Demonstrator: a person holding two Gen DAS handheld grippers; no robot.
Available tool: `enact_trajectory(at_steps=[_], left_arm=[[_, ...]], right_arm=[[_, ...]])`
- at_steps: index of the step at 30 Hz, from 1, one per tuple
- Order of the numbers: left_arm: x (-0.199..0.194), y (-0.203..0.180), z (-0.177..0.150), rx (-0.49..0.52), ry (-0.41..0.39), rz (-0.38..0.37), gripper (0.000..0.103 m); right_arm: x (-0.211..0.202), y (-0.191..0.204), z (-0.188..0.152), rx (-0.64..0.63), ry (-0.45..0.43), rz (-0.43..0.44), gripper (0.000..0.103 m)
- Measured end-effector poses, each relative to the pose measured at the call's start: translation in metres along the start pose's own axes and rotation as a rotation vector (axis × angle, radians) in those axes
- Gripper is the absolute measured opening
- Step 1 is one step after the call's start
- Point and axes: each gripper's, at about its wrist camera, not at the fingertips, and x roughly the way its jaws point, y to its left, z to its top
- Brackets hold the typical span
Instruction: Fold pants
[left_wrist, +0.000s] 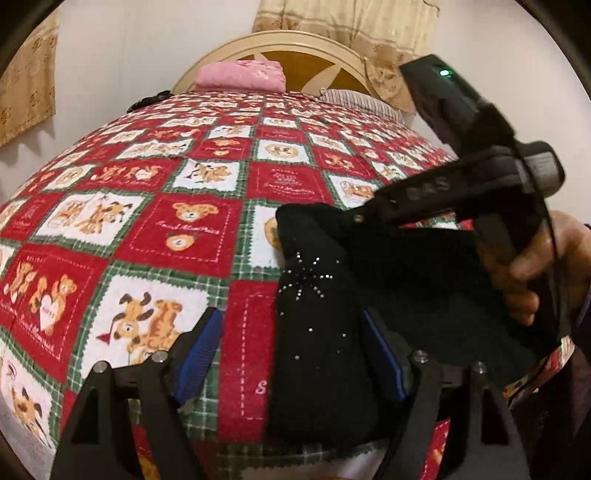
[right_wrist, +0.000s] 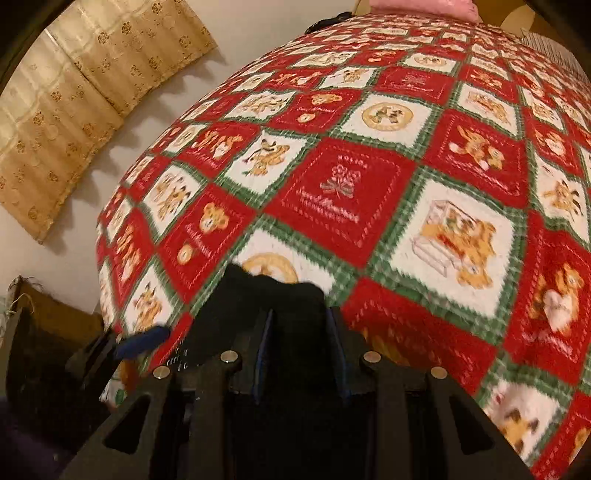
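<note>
1. One pair of black pants with small glittering studs lies bunched at the near edge of the bed, on the red, white and green patchwork blanket. Part of the fabric is lifted off the blanket on the right side of the left wrist view.
2. The left gripper stands spread wide. One blue-padded finger is over bare blanket, the other is against the pants' fabric. The pads do not press together on anything; it is released.
3. The right gripper has its two fingers drawn close with black fabric bunched between them: it is clenched on the pants. This view is blurred.
4. In the left wrist view the right gripper's body rises at an angle above the pants, with a hand around its handle at the right edge.
5. Open room: the blanket beyond the pants is flat and unoccupied up to the headboard.
6. Count at the far end: one pink pillow, one striped pillow, one small dark object at the left edge, not identifiable.
7. Two beige patterned curtains hang on the white wall.
</note>
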Motion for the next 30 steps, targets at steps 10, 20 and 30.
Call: enact_trajectory(at_steps=[10,20,30], left_arm=[[-0.007,0.003,-0.008,-0.016,-0.029,0.000,0.079],[-0.012,0.008,-0.014,-0.037,-0.022,-0.024,0.080],[-0.020,0.012,-0.020,-0.059,-0.027,-0.043,0.080]], right_arm=[[-0.004,0.000,0.014,-0.017,-0.134,-0.018,0.027],[0.003,0.057,-0.019,-0.286,-0.062,-0.060,0.016],[0.009,0.028,0.001,-0.069,-0.148,0.111,0.009]])
